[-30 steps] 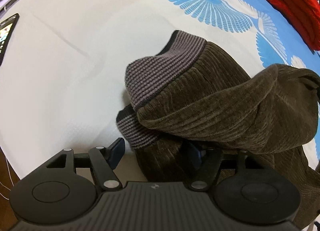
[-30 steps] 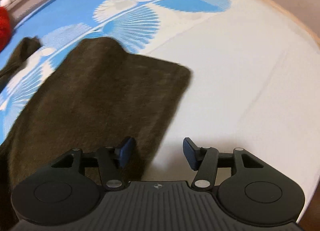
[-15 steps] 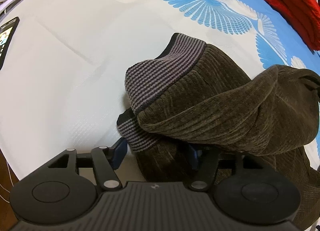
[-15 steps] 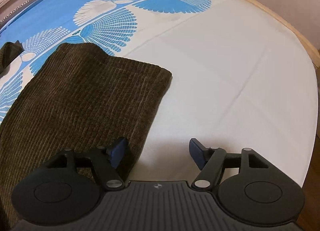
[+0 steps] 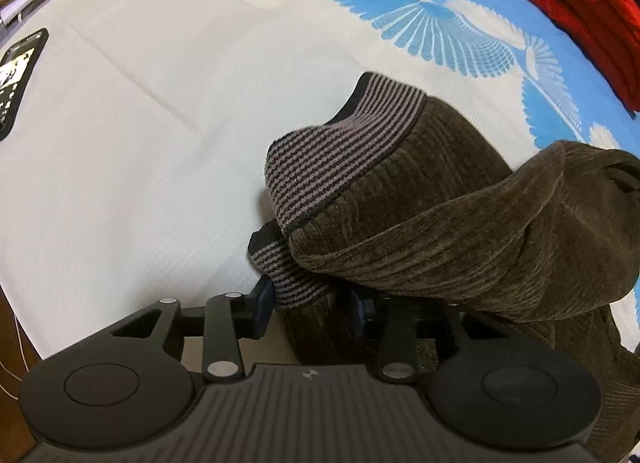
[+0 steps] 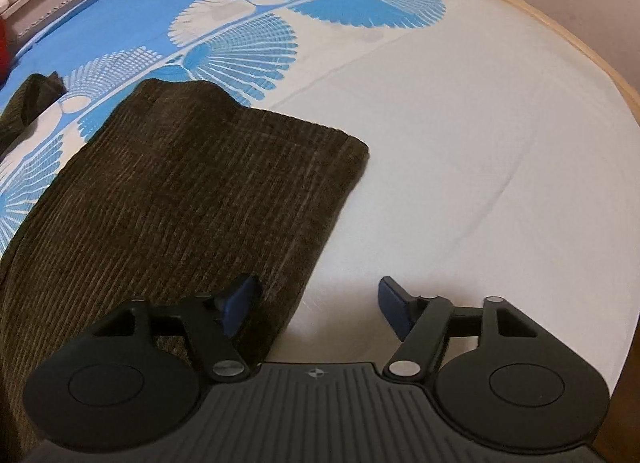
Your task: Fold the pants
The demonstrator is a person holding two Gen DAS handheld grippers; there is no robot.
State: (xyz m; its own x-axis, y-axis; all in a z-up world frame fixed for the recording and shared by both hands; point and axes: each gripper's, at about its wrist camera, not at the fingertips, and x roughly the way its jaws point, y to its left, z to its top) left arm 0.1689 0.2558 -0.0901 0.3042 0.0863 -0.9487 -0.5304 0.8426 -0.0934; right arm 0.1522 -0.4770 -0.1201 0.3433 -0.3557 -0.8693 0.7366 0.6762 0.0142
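Observation:
Dark brown corduroy pants (image 5: 440, 231) lie bunched on the bed, the grey-and-black striped waistband (image 5: 344, 151) folded over on top. My left gripper (image 5: 314, 303) points down at the near waistband corner. Its jaws are closing, both pads touch the cloth between them, and its right finger is half hidden under the fabric. In the right wrist view a flat pant leg (image 6: 192, 191) ends in a hem. The jaws of my right gripper (image 6: 316, 307) are also closing. They straddle the leg's side edge, one finger over the cloth and one over the sheet, and neither presses.
The bed sheet (image 6: 460, 143) is white near me and blue with fan prints farther off. A phone (image 5: 16, 79) lies at the left, red clothing (image 5: 580, 15) at the far right. The wooden bed edge (image 6: 560, 35) curves along the right.
The left jaws have drawn in onto the waistband corner. The right jaws widened slightly, then narrowed again. The pants have not shifted.

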